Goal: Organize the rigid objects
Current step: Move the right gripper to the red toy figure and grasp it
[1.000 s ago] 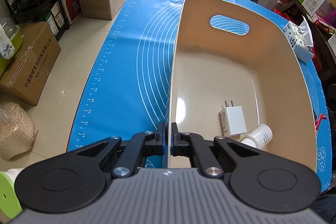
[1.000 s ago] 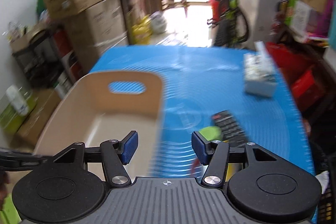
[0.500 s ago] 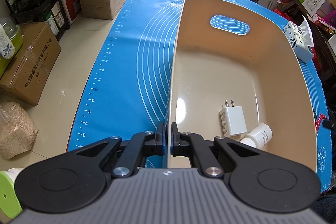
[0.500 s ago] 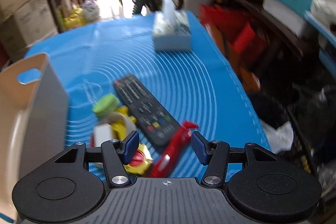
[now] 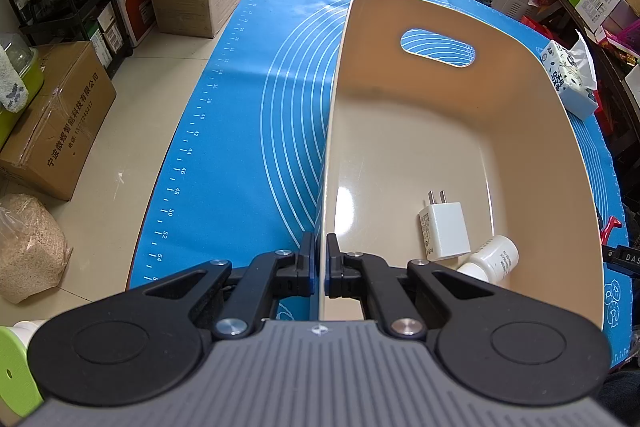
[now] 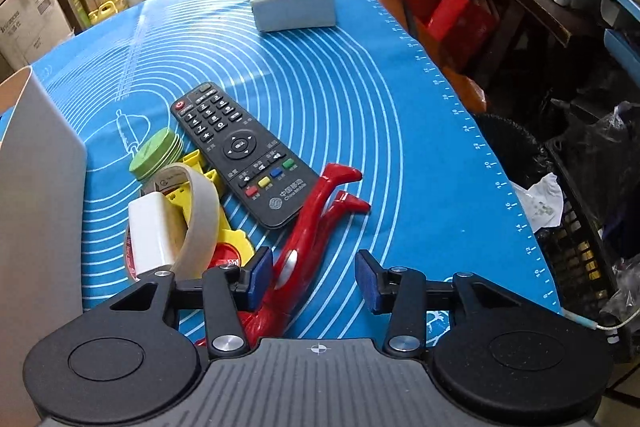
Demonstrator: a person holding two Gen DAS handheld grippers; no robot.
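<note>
Red toy next for the bin

Red toy lies on the blue mat beside the remote. Right gripper straddles its body, jaws just narrowing, not yet pinching. Left gripper is clamped on the bin rim. Next, I'd say: centre, squeeze, lift.

Bare mat lies open right of the remote up to the tissue box, while the tape roll, green lid and bin wall crowd the left.
</note>
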